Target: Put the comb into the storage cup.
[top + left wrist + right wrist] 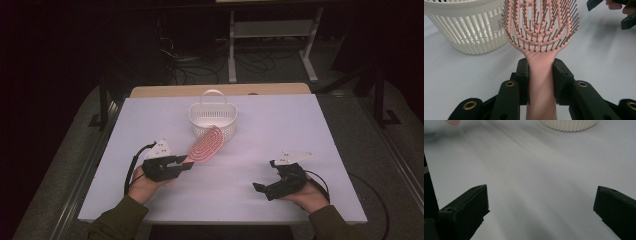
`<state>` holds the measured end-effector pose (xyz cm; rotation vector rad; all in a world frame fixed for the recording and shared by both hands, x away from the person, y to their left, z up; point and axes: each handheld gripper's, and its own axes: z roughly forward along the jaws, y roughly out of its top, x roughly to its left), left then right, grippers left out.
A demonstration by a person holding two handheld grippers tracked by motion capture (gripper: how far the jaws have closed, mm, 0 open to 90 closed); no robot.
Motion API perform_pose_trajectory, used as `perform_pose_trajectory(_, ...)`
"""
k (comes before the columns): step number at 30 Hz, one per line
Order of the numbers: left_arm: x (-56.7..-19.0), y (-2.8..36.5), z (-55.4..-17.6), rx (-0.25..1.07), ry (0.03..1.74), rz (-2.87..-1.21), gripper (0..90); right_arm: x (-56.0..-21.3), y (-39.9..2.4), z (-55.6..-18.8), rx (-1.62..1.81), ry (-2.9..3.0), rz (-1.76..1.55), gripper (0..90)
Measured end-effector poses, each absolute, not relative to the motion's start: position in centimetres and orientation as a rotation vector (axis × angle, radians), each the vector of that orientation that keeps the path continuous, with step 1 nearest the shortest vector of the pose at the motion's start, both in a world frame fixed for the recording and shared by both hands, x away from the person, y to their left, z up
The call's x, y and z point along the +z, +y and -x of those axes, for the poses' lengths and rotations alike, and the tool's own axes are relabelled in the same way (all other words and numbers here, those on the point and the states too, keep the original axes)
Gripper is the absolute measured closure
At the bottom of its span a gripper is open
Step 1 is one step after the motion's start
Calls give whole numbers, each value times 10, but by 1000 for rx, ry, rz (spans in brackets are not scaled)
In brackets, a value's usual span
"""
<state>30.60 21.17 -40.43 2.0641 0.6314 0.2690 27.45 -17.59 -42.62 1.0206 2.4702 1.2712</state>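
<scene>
A white table point(300, 150) is seen across the middle of the high view, and at its upper centre a white slatted plastic basket point(212, 119) with a hoop handle is set. The head of a pink vented hairbrush point(204, 145) is found just below and left of centre in that view, close against the basket's near wall; whether the two touch cannot be told. In the left gripper view the basket point(469, 27) is placed at the upper left and the hairbrush point(540, 32) rises through the centre with its bristles toward the camera. The brush's handle is clamped between the black jaws of the left gripper point(541, 83), the pads pressed on both of its sides. The right gripper point(265, 189) is held low over the bare table at the lower right of the high view, its jaws spread wide with nothing between them. The pickup is judged done: the brush is gripped and brought up to the basket. Lifting it over the rim and releasing it inside is judged to be left.
</scene>
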Motion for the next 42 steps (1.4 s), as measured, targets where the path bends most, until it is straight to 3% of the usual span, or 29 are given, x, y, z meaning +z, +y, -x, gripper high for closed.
perform_pose_trajectory(42,-403,210,-305,276,617,-2057,700,-397,-158,-298,1413,2470,-1014,0)
